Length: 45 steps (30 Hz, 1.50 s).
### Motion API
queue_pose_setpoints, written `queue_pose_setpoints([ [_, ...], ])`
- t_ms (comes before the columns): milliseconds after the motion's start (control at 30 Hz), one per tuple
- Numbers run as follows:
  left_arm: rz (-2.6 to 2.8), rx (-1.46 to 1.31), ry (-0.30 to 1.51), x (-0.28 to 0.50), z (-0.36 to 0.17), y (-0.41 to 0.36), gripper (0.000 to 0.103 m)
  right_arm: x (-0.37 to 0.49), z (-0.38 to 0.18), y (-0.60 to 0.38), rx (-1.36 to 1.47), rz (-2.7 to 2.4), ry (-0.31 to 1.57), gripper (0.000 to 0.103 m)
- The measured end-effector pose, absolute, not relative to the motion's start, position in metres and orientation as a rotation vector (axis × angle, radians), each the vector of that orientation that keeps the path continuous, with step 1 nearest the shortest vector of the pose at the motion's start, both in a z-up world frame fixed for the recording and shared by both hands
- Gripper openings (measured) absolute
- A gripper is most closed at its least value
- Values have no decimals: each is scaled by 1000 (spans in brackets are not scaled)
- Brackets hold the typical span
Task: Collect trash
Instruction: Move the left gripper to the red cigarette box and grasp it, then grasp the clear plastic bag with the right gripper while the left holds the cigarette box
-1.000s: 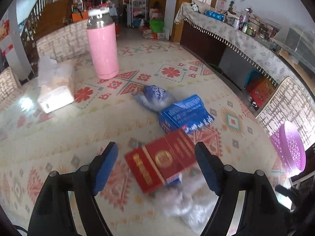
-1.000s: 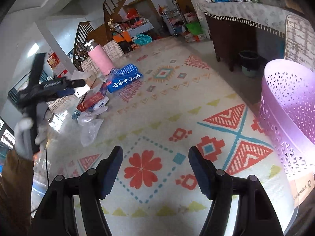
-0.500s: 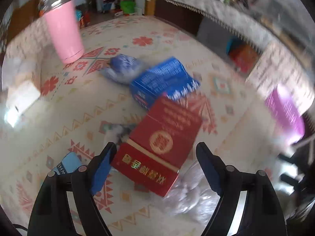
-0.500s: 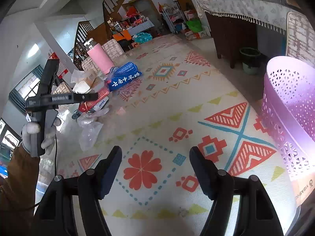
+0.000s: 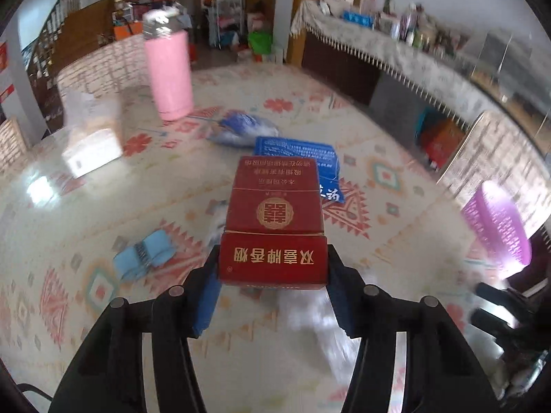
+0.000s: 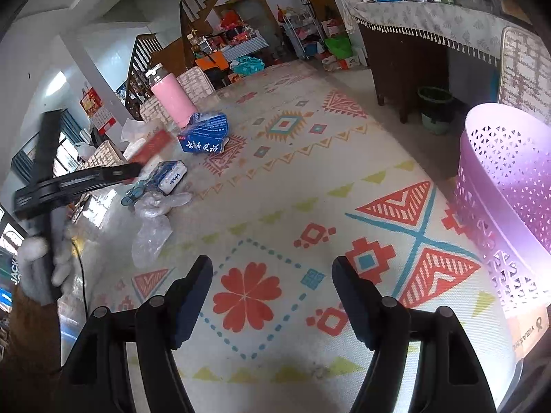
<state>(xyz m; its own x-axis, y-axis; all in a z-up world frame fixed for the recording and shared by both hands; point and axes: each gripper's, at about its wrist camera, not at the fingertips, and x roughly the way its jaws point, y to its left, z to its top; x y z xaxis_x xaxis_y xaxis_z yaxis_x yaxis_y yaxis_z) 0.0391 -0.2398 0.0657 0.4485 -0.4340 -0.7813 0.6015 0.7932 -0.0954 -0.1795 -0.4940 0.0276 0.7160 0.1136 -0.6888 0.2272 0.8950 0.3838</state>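
Observation:
A red carton [image 5: 273, 213] with gold print sits between the blue pads of my left gripper [image 5: 272, 275]. The jaws are closing and both pads touch its sides. In the right wrist view the red carton [image 6: 151, 144] hangs above the cloth in the left gripper [image 6: 134, 170], held by a gloved hand. On the cloth lie a blue carton [image 5: 299, 158], a crumpled blue bag [image 5: 241, 127], a small blue pack [image 6: 170, 175] and clear plastic [image 6: 151, 227]. My right gripper [image 6: 272, 268] is open and empty above the patterned cloth. A purple basket [image 6: 499, 186] stands to its right.
A pink flask [image 5: 168, 72] and a white tissue box [image 5: 91, 137] stand at the far left of the cloth. The purple basket [image 5: 496, 227] sits past the cloth's right edge. A cloth-covered sideboard [image 6: 430, 17] with bottles and a dark bin [image 6: 435, 106] lie beyond.
My left gripper moved forward over the red carton, its jaws closed in on it, and the carton now points straight away. A small blue pack is uncovered. The right gripper has stayed still.

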Motion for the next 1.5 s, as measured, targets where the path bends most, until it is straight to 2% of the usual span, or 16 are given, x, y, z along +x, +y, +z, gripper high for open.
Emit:
queue_pose_setpoints([
  [200,-580,118,833,4,79,-191,55,-179,27,-492,458,-70,781,77],
  [500,-528,51,828,-6,60,-158,55,-163,38,-464,361,-95,825,78],
  [767,-533,-48,863,1,52,-133,55,-86,63,-374,100,6,836,78],
  [967,-507,-48,848,1,54,-129,55,-30,42,-332,-9,0,901,77],
  [1067,-508,-51,851,1,55,-128,55,-22,29,-329,-23,-26,933,62],
  [1100,-510,-55,852,1,56,-128,55,-21,25,-331,-16,-35,942,52],
  [1133,-514,-58,850,1,56,-127,55,-21,24,-332,-5,-36,947,36],
  [1267,-507,-79,849,3,57,-121,55,-29,33,-334,43,-24,933,26],
  [1467,-495,-163,868,16,56,-102,55,-52,52,-328,42,-7,880,26],
  [1500,-494,-167,874,17,55,-101,58,-54,54,-327,42,-5,876,26],
])
